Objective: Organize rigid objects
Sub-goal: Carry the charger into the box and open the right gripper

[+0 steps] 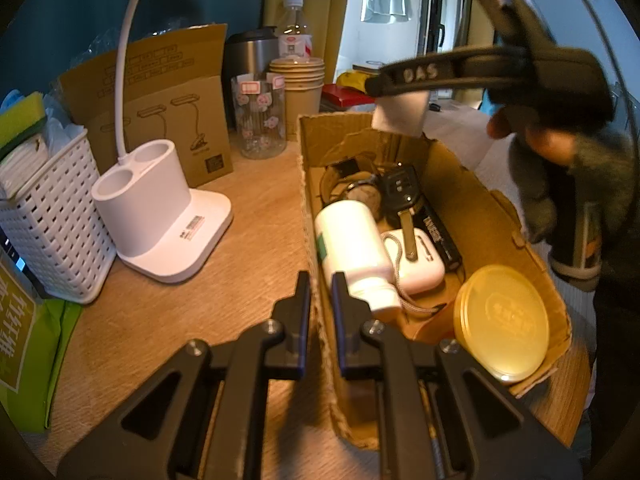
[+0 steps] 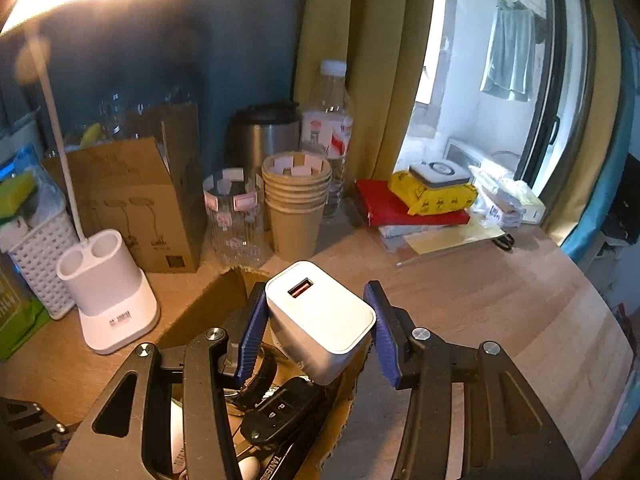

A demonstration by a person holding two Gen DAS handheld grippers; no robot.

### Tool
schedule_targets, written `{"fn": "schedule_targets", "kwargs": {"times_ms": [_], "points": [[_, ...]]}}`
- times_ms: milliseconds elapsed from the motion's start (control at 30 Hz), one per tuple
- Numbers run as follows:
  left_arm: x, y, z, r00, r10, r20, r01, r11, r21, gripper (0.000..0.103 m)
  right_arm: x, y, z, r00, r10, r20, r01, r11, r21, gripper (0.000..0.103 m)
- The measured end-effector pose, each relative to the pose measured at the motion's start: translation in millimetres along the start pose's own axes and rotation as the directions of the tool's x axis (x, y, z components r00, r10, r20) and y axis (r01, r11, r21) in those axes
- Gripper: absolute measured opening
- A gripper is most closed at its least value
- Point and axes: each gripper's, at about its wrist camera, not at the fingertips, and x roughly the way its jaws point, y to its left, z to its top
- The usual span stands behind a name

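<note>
Here, in the right wrist view, my right gripper (image 2: 318, 322) sits lower centre of frame w/ its blue pads (image 2: 253, 330) clamped on the two sides of a white USB charger (image 2: 320, 316), port face turned up toward the camera. The charger hangs above the far end of the open cardboard box (image 2: 208, 300), which runs from frame centre down to the bottom edge. Directly under the charger lies a black car key (image 2: 286, 410), w/ a black watch strap just left of it. In the left wrist view, my left gripper (image 1: 321, 308) fills the bottom centre; its jaws are closed on the box's near-left wall (image 1: 316, 320), one finger outside, one inside. Inside the box, centre of frame: a white pill bottle (image 1: 354, 246) on its side, touching a white earbud case (image 1: 416, 268) to its right; the key's blade rests on that case. A long black bar lies right of the case, and a yellow round lid (image 1: 504, 322) leans in the box's lower-right corner. Upper right of that view, the right gripper shows blurred w/ the charger (image 1: 400, 114) under it, above the box's far end. On the wooden table (image 1: 200, 300), left of the box: a white lamp base (image 1: 160, 216), a white basket (image 1: 52, 224) at frame left, paper cups (image 1: 298, 84) at upper centre.
</note>
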Motion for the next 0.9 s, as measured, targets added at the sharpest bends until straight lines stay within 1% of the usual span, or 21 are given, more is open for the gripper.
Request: {"fn": "schedule_targets", "kwargs": {"times_ms": [233, 367, 467, 600, 700, 900], "points": [[0.0, 0.0, 0.0, 1.000, 0.000, 0.001, 0.000, 1.000, 0.001, 0.011, 20.5, -1.3, -7.5, 0.998, 0.005, -0.056, -0.005, 1.000, -0.001, 0.051], [0.0, 0.0, -0.1, 1.000, 0.000, 0.000, 0.000, 1.000, 0.000, 0.011, 28.6, -2.4, -9.5, 0.996, -0.006, -0.089, 0.005, 1.000, -0.013, 0.052], [-0.5, -0.6, -0.2, 1.000, 0.000, 0.000, 0.000, 1.000, 0.000, 0.011, 33.0, -3.7, -12.7, 0.994, 0.014, -0.111, -0.014, 1.000, -0.005, 0.052], [-0.8, -0.2, -0.7, 1.000, -0.001, 0.000, 0.001, 1.000, -0.001, 0.011, 28.4, -7.4, -15.4, 0.994, 0.040, -0.101, -0.039, 0.999, 0.008, 0.052], [-0.8, 0.1, -0.6, 1.000, -0.001, 0.000, 0.001, 1.000, -0.001, 0.011, 24.2, -8.0, -17.6, 0.994, 0.038, -0.098, -0.037, 0.999, 0.006, 0.057], [-1.0, -0.3, -0.9, 1.000, -0.001, 0.000, 0.001, 1.000, -0.001, 0.011, 14.5, -9.5, -24.7, 0.995, 0.045, -0.093, -0.044, 0.999, 0.020, 0.057]]}}
